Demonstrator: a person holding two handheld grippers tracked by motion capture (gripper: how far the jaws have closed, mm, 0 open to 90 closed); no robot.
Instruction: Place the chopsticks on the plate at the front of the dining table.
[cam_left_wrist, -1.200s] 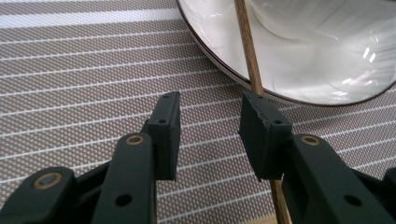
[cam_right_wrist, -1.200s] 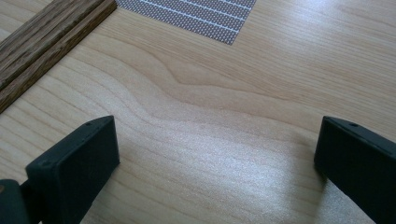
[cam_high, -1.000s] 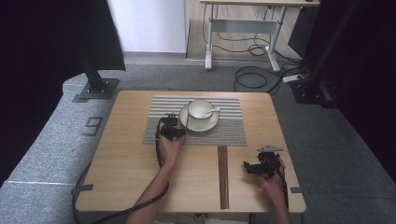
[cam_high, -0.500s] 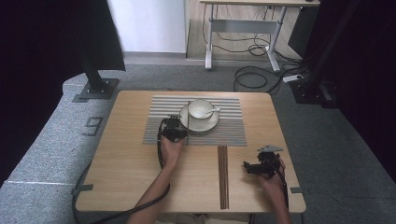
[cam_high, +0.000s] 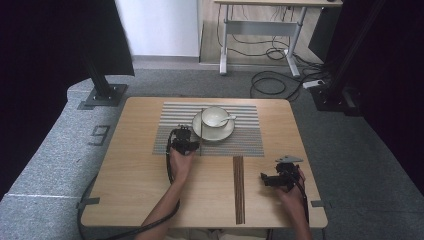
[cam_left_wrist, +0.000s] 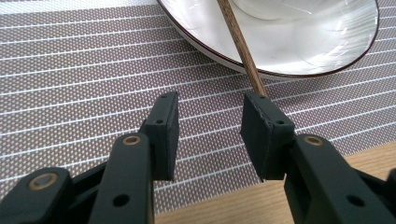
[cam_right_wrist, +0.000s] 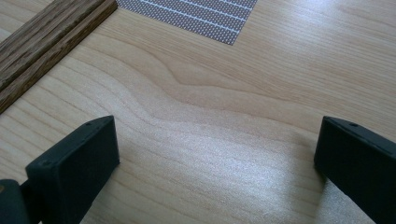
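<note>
A white cup (cam_high: 215, 116) with a spoon (cam_high: 228, 119) in it stands on a white saucer (cam_high: 222, 133) on the striped placemat (cam_high: 250, 142). One dark wooden chopstick (cam_high: 201, 131) lies across the saucer's left rim. In the left gripper view this chopstick (cam_left_wrist: 243, 51) leans on the saucer (cam_left_wrist: 327, 42) and runs down behind the right jaw's tip. My left gripper (cam_high: 187, 140) (cam_left_wrist: 210, 100) is open over the mat, nothing between its fingers. My right gripper (cam_high: 267, 179) (cam_right_wrist: 217, 140) is wide open, low over bare wood at the table's near right.
Dark wooden sticks (cam_high: 239, 187) (cam_right_wrist: 46, 42) lie lengthwise on the wooden table (cam_high: 125, 190) between my two hands, left of my right gripper. The placemat's corner (cam_right_wrist: 205, 18) is just ahead of my right gripper. A black cable trails from my left gripper off the near edge.
My left gripper has shifted slightly back toward the near edge beside the saucer. The right gripper has stayed where it was.
</note>
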